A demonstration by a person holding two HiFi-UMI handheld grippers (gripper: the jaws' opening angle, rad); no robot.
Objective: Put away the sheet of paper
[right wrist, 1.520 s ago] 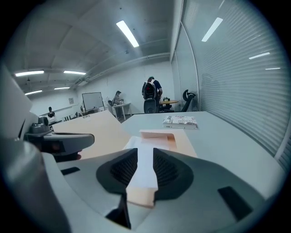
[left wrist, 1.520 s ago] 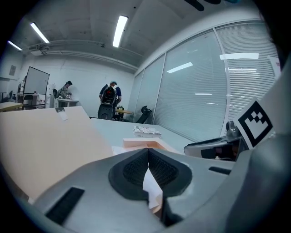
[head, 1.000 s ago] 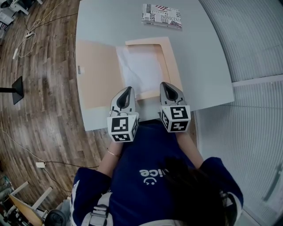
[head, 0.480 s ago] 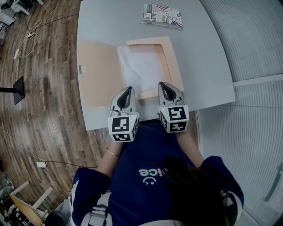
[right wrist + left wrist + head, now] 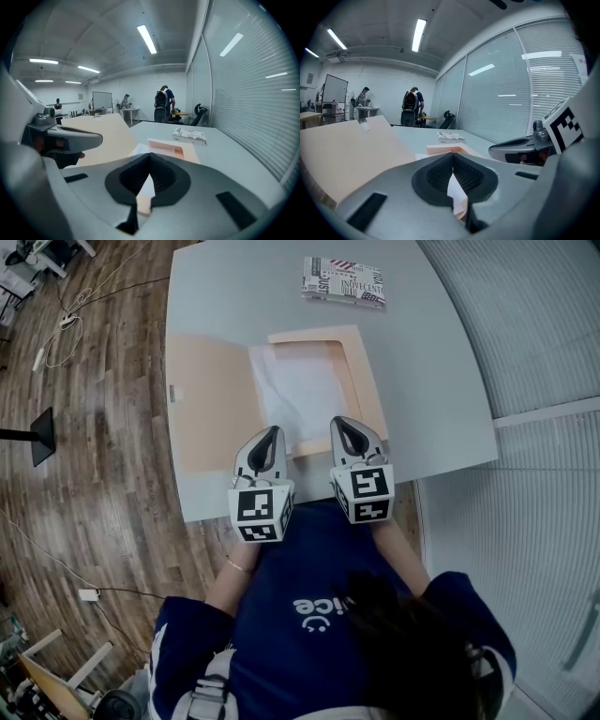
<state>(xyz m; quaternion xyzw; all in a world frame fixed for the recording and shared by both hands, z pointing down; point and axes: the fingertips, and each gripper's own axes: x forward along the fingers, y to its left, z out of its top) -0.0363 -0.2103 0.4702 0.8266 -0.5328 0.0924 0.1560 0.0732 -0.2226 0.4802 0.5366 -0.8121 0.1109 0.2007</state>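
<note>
A white sheet of paper [image 5: 298,385] lies flat in the shallow beige tray [image 5: 367,371] of an open box on the grey table. The box's lid [image 5: 206,399] lies flat to the left. My left gripper [image 5: 269,435] hovers over the sheet's near left corner, jaws shut, with nothing seen pinched. My right gripper [image 5: 341,425] hovers at the tray's near edge, also shut. In the left gripper view the pads of the left gripper [image 5: 453,154] meet, and the paper [image 5: 457,194] shows beyond them. In the right gripper view the right gripper [image 5: 150,154] is closed, with the paper [image 5: 143,150] and tray [image 5: 171,150] ahead.
A flat box with black-and-white print [image 5: 343,279] lies at the table's far edge. The table's near edge [image 5: 309,501] runs just under the grippers, against the person's body. Blinds cover a glass wall [image 5: 525,352] on the right. People stand far off in the room [image 5: 161,105].
The right gripper has shifted a little to the left and forward over the tray's near edge. The left gripper and the paper have stayed put.
</note>
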